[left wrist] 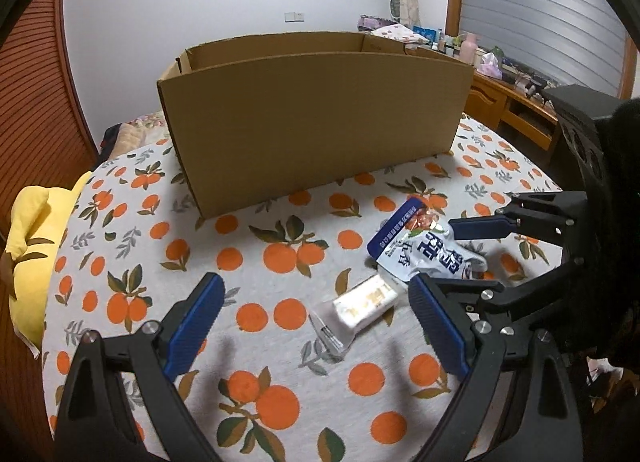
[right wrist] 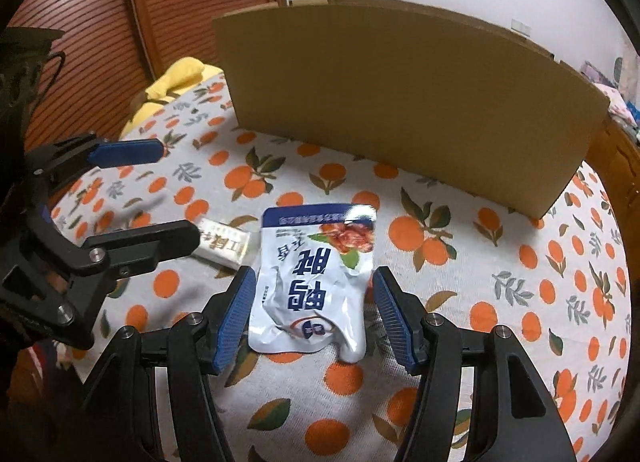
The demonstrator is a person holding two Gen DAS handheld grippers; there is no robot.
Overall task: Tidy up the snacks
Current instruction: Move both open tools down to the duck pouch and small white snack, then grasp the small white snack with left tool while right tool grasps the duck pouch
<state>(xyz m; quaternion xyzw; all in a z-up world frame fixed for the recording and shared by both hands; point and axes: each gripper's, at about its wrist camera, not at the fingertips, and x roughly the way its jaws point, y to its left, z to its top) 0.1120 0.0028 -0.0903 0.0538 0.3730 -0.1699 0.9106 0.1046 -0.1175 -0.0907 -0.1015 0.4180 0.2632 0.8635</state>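
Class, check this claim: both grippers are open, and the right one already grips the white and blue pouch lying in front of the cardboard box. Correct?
Not quite. The right wrist view shows the right gripper straddling the white and blue pouch with jaws open, gaps either side. The rest holds: left gripper open, cardboard box behind.

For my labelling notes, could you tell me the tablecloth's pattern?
Oranges with green leaves on a pale grey tablecloth; clearest in the right wrist view.

The right gripper (right wrist: 312, 318) stands open astride a white-and-blue snack pouch (right wrist: 316, 274) on the orange-print tablecloth (right wrist: 500, 274); a cardboard box (right wrist: 400, 101) stands behind.
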